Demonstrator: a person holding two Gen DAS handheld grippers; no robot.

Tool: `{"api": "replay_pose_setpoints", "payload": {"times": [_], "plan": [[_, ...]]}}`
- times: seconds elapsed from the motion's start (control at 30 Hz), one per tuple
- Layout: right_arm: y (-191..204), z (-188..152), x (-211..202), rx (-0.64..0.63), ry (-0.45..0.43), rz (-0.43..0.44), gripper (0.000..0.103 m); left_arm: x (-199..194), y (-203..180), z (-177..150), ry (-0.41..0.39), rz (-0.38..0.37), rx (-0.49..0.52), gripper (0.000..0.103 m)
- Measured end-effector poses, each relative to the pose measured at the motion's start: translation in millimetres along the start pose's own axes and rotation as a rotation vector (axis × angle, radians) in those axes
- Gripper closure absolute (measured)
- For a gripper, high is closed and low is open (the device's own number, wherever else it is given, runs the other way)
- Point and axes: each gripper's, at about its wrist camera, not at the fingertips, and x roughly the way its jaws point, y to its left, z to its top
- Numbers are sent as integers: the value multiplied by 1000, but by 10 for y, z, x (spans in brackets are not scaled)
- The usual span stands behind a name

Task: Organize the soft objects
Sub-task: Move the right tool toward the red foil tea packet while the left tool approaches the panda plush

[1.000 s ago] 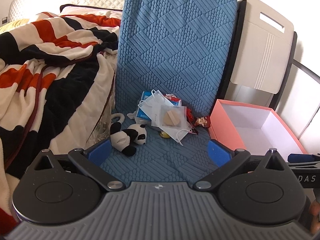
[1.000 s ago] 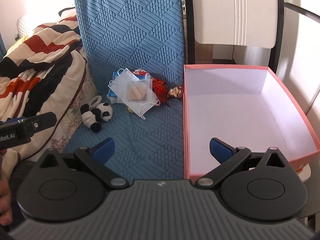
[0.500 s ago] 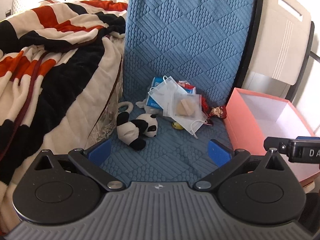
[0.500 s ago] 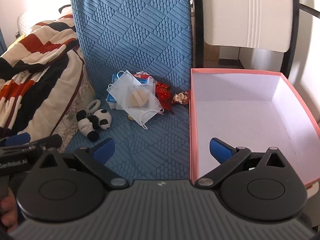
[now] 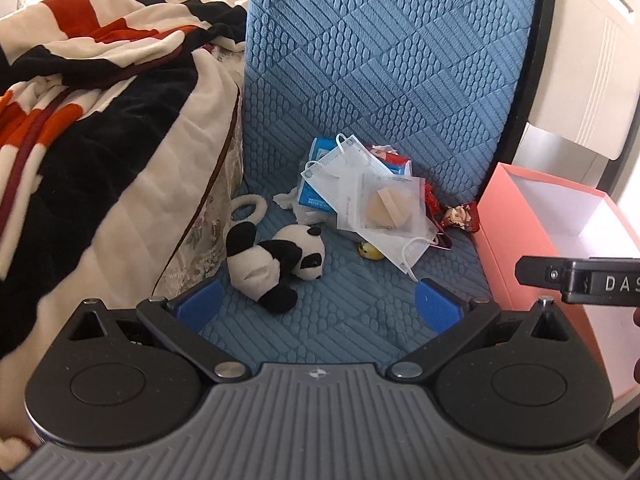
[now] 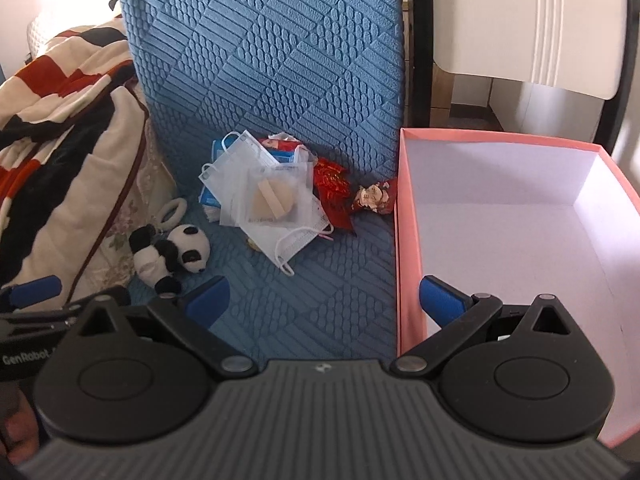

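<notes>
A small panda plush (image 5: 276, 262) (image 6: 172, 256) lies on the blue quilted chair seat (image 5: 352, 320), with a cream ring (image 5: 248, 210) behind it. Behind it is a pile: white face masks (image 5: 352, 168) (image 6: 244, 176), a clear pouch with a beige puff (image 5: 386, 208) (image 6: 276, 200), a red packet (image 6: 334, 184) and a small doll (image 6: 372, 198). An open pink box (image 6: 404, 240) (image 5: 500, 216) stands to the right. My left gripper (image 5: 318, 304) is open and empty just in front of the panda. My right gripper (image 6: 322, 294) is open and empty over the seat's right edge and the box wall.
A striped red, black and cream blanket (image 5: 80, 120) lies on the bed at the left. The blue chair back (image 5: 380, 60) rises behind the pile. A white folding chair (image 6: 520, 20) stands behind the box. A small yellow item (image 5: 368, 250) peeks from under a mask.
Both grippers have moved forward and down toward the seat. The panda and the pile look larger and closer. Nothing was picked up.
</notes>
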Motion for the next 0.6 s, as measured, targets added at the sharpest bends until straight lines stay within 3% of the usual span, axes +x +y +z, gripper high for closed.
{"api": "replay_pose_setpoints", "payload": {"times": [0.43,0.6], "plan": [[-135,380,456,45,-41,44,0,573,-67,224,22,6,1,0],[-162,526,690,61,-57,34,0,876,-74,197,66,18,21,0]]}}
